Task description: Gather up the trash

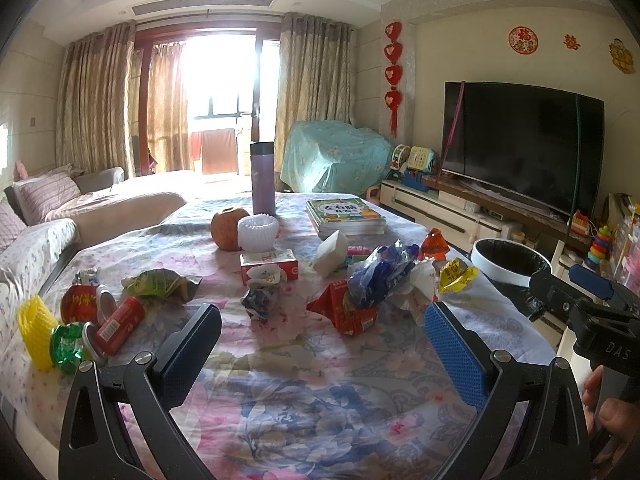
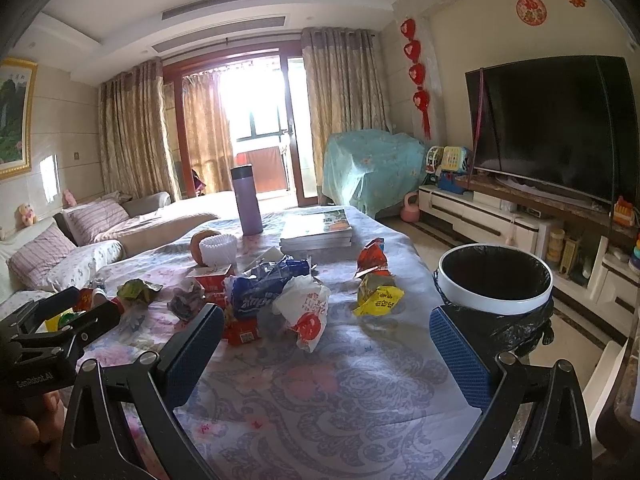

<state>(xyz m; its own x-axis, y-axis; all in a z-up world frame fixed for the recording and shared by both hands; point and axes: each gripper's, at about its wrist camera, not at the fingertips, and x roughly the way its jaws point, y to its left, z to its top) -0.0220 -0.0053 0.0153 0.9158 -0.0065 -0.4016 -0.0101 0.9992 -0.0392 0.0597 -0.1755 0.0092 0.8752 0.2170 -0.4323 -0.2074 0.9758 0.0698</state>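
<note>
Trash is scattered over the floral tablecloth: a red carton, a crumpled blue wrapper, a white plastic bag, a yellow wrapper, an orange wrapper, a green wrapper and red cans. My left gripper hovers open just short of the red carton, nothing between its fingers. My right gripper is open too, near the white bag. A white bin with a black liner stands off the table's right edge.
A purple flask, an apple, a white foam net, a tissue box and stacked books sit farther back. Yellow foam net lies at the left. Sofa left, TV right.
</note>
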